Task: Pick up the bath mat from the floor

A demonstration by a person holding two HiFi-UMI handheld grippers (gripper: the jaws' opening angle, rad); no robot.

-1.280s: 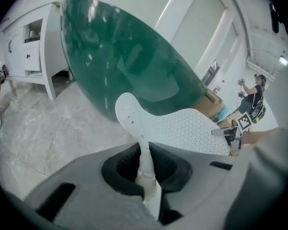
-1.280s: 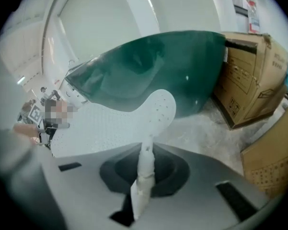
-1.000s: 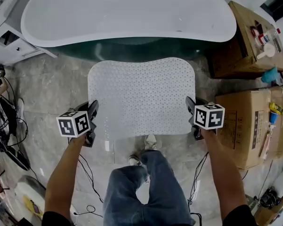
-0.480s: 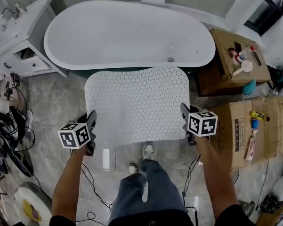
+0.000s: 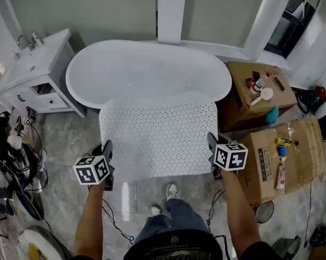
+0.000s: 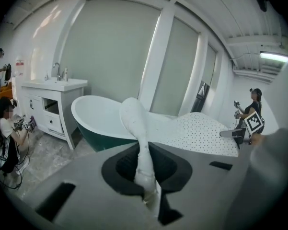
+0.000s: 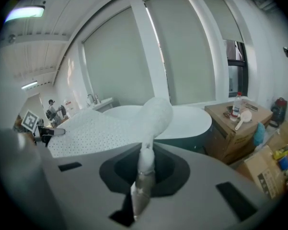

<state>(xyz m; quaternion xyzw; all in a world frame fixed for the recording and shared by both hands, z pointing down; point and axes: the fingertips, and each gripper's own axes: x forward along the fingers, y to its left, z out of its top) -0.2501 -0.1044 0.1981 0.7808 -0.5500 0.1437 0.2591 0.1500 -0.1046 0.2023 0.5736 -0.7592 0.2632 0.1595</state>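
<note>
The left hand-held gripper [image 5: 106,151] and right hand-held gripper [image 5: 211,145] are each pinching a corner of the bath mat [image 5: 157,131], holding it spread between them off the floor [image 5: 59,140]; pulling apart could be tugging a thin edge free.

right gripper [image 7: 144,174] — jaws clamped on bath mat [image 7: 93,128] corner | bathtub [image 7: 194,120] behind

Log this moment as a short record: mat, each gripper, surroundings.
bath mat: white, dotted, off the floor, spread between both grippers
left gripper: shut on the bath mat's left edge
right gripper: shut on the bath mat's right edge
beyond the bath mat: white bathtub
person's right: cardboard boxes
person's left: white vanity with sink
</note>
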